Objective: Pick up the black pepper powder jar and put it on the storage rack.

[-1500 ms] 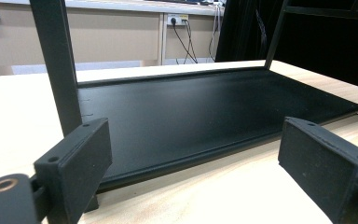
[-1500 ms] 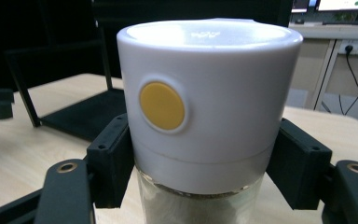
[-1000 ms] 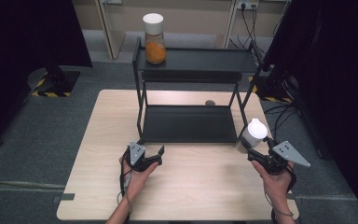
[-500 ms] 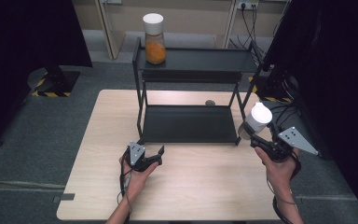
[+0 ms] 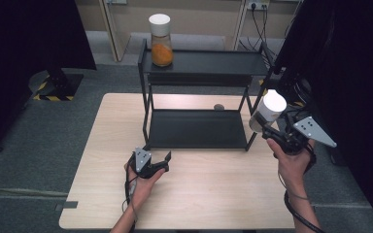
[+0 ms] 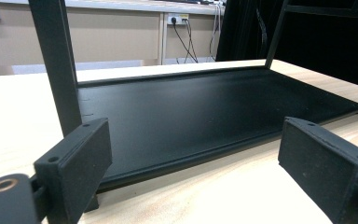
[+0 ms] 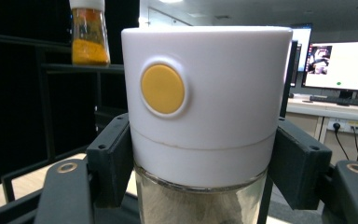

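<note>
— Pale wooden worktop point(image 5: 213, 194), black two-tier rack point(image 5: 199, 128) at its rear; top shelf item?
— One jar of orange powder point(image 5: 161, 40), white cap.
— Right gripper point(image 5: 272, 130)?
— Jaws pinching a white-capped glass jar point(image 5: 268, 111), held in the air off the rack's right end, above the worktop.
— Left gripper point(image 5: 161, 162)?
— Low over the worktop before the rack, jaws spread, nothing between.

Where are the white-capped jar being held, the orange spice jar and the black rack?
white-capped jar point(image 7: 205, 102), right gripper view, on its white cap.
orange spice jar point(image 5: 161, 48), high view, on its orange-filled glass.
black rack point(image 5: 209, 62), high view, on its top shelf.
</note>
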Motion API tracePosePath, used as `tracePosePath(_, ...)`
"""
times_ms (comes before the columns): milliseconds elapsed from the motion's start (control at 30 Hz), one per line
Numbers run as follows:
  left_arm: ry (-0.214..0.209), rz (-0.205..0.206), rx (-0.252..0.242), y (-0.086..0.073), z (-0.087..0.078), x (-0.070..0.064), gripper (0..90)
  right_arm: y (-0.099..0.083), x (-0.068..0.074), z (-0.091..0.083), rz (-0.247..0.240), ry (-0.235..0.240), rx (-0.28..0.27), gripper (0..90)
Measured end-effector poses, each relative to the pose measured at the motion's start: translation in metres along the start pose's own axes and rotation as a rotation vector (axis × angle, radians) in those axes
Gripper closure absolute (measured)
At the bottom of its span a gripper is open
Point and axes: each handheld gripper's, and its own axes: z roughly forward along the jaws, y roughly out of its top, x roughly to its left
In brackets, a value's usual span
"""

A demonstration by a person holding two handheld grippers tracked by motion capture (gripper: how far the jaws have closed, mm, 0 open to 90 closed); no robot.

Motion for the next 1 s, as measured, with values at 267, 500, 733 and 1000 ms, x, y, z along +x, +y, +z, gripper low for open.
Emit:
tracePosePath(267, 0.0, -0.004, -0.002, 0.0, 0.0, 0.0, 9.1, 0.015, 0.0, 0.013, 0.001, -0.001, -0.024, 30.9)
tracePosePath(500, 0.0, -0.005, -0.001, 0.0, 0.0, 0.0, 9.1, 0.029, -0.001, 0.023, -0.003, -0.005, -0.043, 31.0)
tracePosePath(733, 0.0, -0.004, 0.001, 0.0, 0.0, 0.0, 9.1, 0.041, -0.002, 0.032, -0.007, -0.009, -0.052, 31.0)
tracePosePath(1000, 0.0, -0.004, -0.001, 0.0, 0.0, 0.0, 9.1, 0.053, -0.001, 0.042, -0.013, -0.012, -0.059, 31.0)
